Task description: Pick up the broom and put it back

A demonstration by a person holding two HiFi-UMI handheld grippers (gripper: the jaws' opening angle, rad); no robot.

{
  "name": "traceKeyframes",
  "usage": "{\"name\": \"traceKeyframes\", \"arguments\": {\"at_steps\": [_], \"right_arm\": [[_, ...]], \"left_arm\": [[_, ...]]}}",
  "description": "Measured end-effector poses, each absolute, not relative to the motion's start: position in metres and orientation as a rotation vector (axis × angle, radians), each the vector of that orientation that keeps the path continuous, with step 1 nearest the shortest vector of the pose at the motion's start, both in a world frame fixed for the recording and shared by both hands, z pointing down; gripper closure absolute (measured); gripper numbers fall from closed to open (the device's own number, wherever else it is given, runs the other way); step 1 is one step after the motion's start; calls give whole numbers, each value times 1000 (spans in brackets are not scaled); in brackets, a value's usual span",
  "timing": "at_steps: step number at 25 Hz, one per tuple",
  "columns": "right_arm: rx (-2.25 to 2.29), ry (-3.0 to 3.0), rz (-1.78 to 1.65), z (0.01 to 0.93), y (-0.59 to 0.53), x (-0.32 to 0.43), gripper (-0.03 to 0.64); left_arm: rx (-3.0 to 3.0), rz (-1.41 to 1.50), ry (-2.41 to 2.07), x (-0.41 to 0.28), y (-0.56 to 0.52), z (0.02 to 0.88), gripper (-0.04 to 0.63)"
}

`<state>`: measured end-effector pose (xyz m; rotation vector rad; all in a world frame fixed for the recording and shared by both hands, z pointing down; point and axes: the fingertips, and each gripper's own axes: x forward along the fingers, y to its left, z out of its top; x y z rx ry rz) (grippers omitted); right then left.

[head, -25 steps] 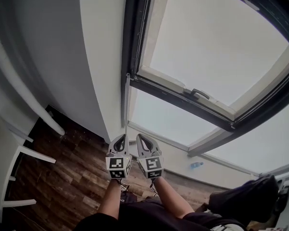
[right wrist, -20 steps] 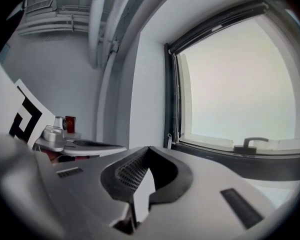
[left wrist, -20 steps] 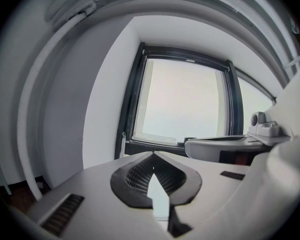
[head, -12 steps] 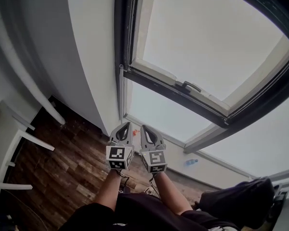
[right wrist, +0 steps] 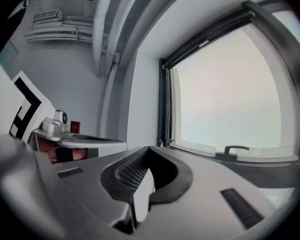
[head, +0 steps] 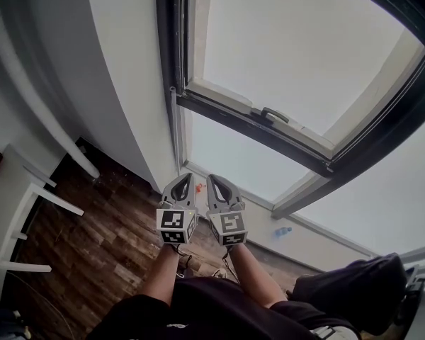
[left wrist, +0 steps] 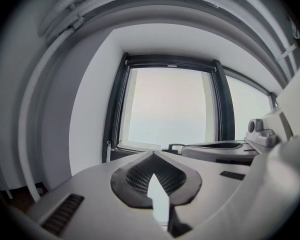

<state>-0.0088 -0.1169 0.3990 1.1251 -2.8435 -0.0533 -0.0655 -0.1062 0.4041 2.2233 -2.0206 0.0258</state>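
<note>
Ahead of left gripper [head: 184,179], window frame [head: 168,48].

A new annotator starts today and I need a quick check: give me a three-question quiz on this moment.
1. True or false: the left gripper has its jaws wide open.
2. Both grippers point toward: A) a window, B) a sink, C) a bookshelf.
3. Fill in: the right gripper has its jaws ____, with nothing between them.
Key: 1 false; 2 A; 3 shut.
</note>
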Motion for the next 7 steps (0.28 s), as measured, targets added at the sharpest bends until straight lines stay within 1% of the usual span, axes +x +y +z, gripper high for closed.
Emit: {"name": "traceKeyframes", "arguments": {"at_steps": [7], "right_arm": [[1137, -2881, -119, 378, -117, -5, 595]], "left_arm": [[2239, -2, -2047, -63, -107, 385, 594]]}}
